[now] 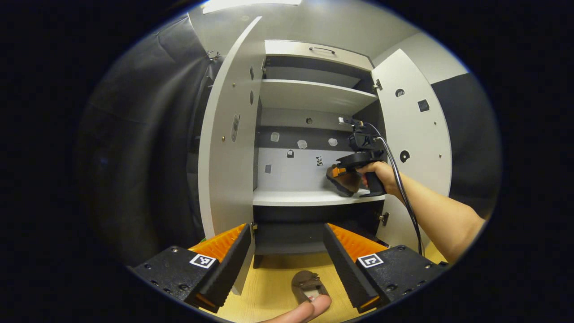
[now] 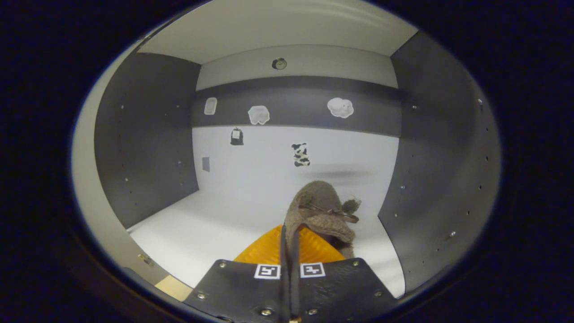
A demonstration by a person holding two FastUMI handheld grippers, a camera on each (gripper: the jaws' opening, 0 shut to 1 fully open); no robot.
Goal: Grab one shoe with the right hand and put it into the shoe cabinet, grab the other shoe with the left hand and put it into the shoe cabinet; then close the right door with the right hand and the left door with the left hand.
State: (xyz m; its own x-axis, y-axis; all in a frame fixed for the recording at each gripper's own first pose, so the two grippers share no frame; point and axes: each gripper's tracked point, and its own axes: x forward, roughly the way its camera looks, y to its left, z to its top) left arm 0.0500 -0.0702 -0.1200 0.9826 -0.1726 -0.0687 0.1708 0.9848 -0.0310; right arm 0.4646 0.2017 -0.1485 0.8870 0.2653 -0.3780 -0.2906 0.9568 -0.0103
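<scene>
Brown and fuzzy, a soft suede-like shoe is pinched at its collar by the right claw, whose two fingers are clenched on it almost to touching. It sits over the white middle shelf of the grey-and-white shoe cabinet, toward that shelf's right end, near the dark right side wall. In the left gripper view the same shoe shows at the shelf's right front edge, with the right claw and the hand holding it reaching in past the open right door. The open left door stands wide on the other side. The left claw is released, fingers spread apart, gripping nothing. Below and between them the second brown shoe lies on the pale wooden floor in front of the cabinet's base, a fingertip just beside it.
</scene>
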